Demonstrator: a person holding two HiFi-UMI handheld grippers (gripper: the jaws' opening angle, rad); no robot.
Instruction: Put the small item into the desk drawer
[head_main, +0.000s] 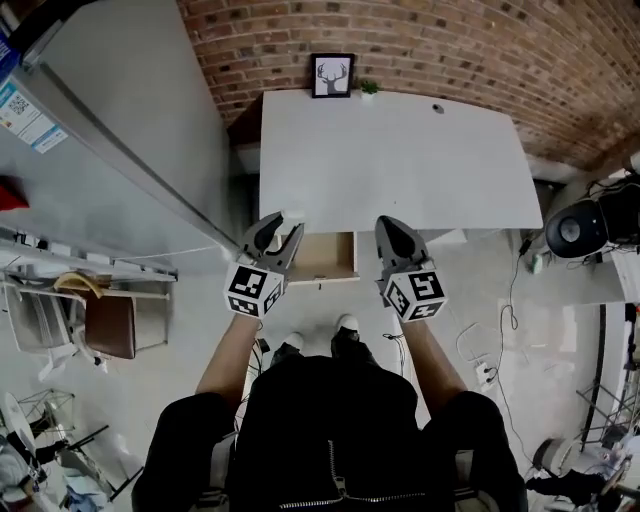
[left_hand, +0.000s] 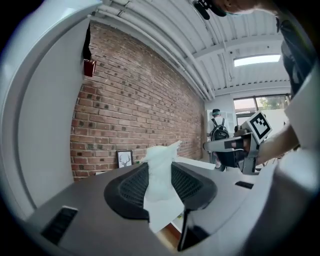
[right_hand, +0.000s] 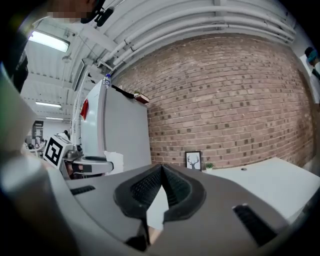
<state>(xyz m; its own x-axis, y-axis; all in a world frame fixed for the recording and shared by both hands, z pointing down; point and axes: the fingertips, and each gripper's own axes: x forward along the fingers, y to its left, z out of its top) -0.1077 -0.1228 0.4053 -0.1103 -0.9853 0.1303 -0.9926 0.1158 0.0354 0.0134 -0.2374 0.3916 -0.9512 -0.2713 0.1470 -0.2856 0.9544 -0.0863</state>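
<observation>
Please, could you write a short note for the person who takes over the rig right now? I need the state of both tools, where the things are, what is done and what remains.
Left tool: shut on the small white crumpled item, which sticks up between its pads.
Right tool: shut, nothing in it.
Drawer: open, under the front edge of the white desk, between the two tools in the head view.
Done: item is in the grip, drawer is open.
Left: bring the item over the drawer and release it inside.

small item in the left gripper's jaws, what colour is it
White, no pattern; it looks like crumpled tissue. The left gripper view shows it best.
</observation>
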